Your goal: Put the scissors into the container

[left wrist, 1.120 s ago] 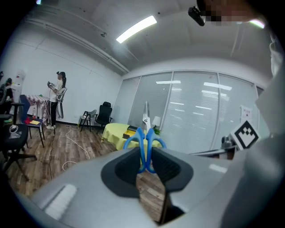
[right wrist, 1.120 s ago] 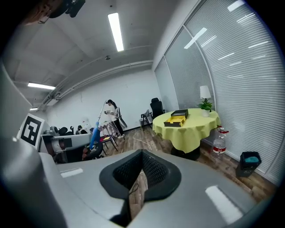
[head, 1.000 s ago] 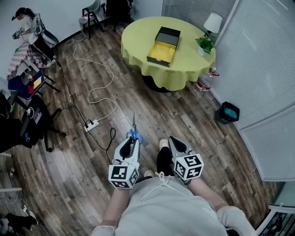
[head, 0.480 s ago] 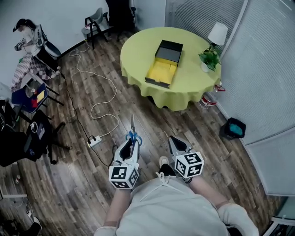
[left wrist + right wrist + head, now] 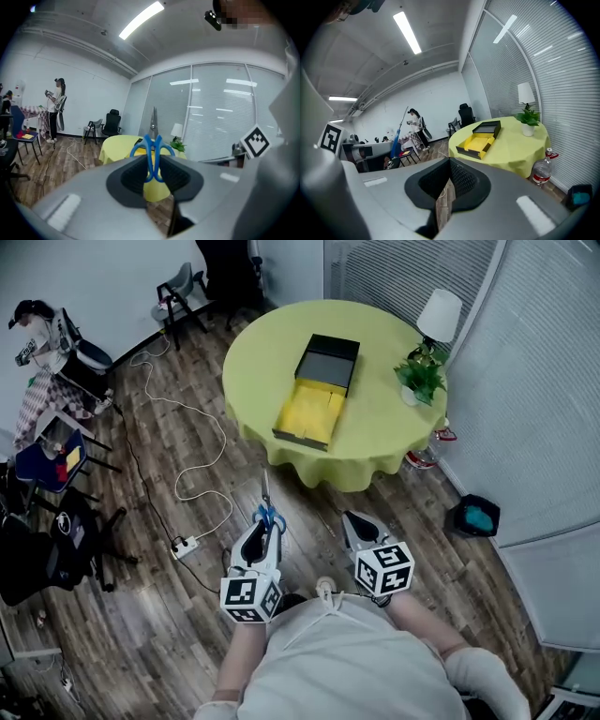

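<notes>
Found the approach to the surface (image 5: 375,432) advanced. Against the frames of a second and half a second ago, noted the round yellow top sitting lower and larger in the head view, with the container (image 5: 307,414) shifted down and leftward, nearer the person. Read this as walking toward the drop point, not yet arrived. Still saw bare floor (image 5: 187,549) between both hand-held grippers and the cloth edge.

Confirmed the left hand-held gripper (image 5: 262,535) clamped on the scissors (image 5: 267,507) at the blue handles, blades together and pointing forward, away from the body. Checked the same in the left gripper view: handles pinched between the pads, blades rising beyond them. Found no change in that hold against the earlier frames.

Confirmed the right hand-held gripper (image 5: 354,521) closed with nothing between the jaws, carried beside the left.

Located the container open on the surface, yellow half toward the person, black half behind, nothing visible inside. Noted lamp (image 5: 441,315) and plant (image 5: 419,379) near the right edge, apart from the container.

Judged remaining: close the gap, bring the scissors over the yellow half, lower, release. Flagged the forward-pointing tips as a likely catch at the near wall.
</notes>
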`<action>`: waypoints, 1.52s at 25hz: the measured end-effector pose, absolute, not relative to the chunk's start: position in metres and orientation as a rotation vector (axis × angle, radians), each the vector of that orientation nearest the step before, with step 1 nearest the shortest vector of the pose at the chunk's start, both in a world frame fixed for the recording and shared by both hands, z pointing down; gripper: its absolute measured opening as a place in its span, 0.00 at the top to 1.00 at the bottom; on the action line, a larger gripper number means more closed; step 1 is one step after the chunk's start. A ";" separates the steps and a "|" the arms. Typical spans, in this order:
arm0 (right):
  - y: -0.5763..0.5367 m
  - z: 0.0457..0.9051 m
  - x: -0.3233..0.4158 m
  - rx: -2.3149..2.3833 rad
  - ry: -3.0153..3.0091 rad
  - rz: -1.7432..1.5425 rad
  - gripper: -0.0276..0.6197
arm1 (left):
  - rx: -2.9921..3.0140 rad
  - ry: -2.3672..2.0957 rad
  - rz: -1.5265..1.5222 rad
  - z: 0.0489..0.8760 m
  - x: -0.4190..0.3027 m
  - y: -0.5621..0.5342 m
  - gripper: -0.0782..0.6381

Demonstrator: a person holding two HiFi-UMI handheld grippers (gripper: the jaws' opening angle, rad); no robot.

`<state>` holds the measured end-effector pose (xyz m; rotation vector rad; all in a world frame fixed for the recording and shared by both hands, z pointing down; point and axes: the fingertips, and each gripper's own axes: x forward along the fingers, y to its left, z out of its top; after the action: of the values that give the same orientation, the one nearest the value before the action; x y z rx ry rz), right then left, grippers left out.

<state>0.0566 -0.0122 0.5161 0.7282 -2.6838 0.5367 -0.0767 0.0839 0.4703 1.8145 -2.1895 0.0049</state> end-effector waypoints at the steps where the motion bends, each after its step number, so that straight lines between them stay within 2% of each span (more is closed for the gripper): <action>1: -0.020 0.518 0.056 0.731 -2.678 0.548 0.96 | 1.814 -2.180 0.015 0.473 -0.077 0.076 0.77; 10: -0.084 0.539 0.028 0.776 -2.635 0.595 0.96 | 1.839 -2.104 0.051 0.492 -0.109 0.002 0.77; 31: -0.275 0.531 -0.099 1.305 -2.449 0.702 0.96 | 2.219 -1.658 0.161 0.488 -0.258 -0.257 0.77; 38: -0.303 0.535 -0.117 1.403 -2.389 0.710 0.96 | 2.262 -1.501 0.216 0.508 -0.268 -0.294 0.77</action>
<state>-0.1167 -0.3026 0.5351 1.4030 -2.3894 0.7097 -0.2678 -0.2938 0.5082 2.2624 -1.5014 0.2162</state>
